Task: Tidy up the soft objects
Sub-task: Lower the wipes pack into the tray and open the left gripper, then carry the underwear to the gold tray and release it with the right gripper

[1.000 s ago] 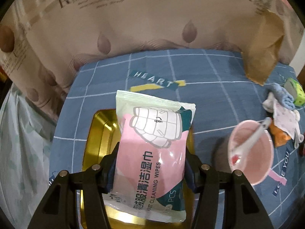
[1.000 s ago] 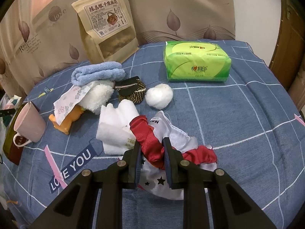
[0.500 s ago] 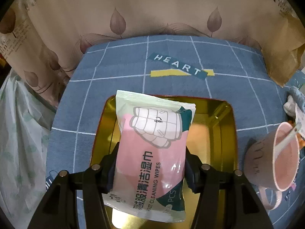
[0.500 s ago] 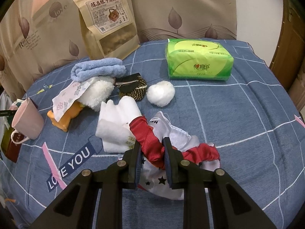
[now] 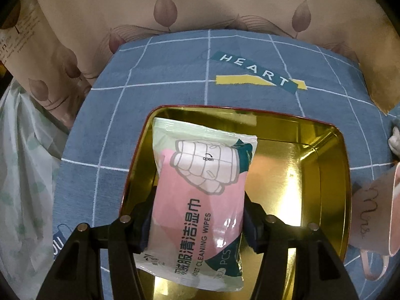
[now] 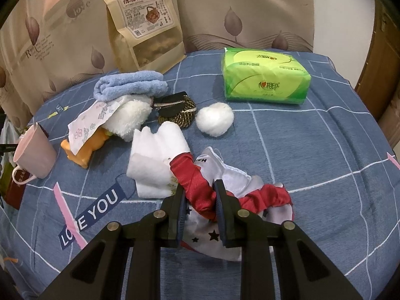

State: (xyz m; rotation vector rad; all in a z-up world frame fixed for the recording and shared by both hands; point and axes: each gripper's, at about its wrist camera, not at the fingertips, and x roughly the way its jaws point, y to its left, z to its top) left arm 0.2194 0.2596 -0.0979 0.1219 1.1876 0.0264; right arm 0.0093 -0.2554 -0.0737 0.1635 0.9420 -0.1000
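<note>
A pink and white pack of wet wipes [image 5: 200, 195] sits between the fingers of my left gripper [image 5: 198, 212]. It hangs tilted over the left half of a gold metal tray [image 5: 312, 155]. The jaws are opening, though the pads still touch the pack's sides. In the right wrist view my right gripper [image 6: 200, 197] is shut on a red satin scrunchie [image 6: 192, 175]. The scrunchie lies across a white cloth with black stars [image 6: 225, 175] on the blue tablecloth.
A pink mug [image 6: 35, 155] stands just right of the tray. Across the table lie a blue towel [image 6: 130, 85], white fluffy ball [image 6: 215, 122], folded white cloth [image 6: 155, 160], orange toy [image 6: 85, 150], dark woven pouch [image 6: 180, 110], green tissue pack [image 6: 265, 82] and brown snack bag [image 6: 147, 25].
My left gripper has carried the wipes pack over the tray and lower; the tray now fills the view's middle. The right gripper and scrunchie have hardly moved.
</note>
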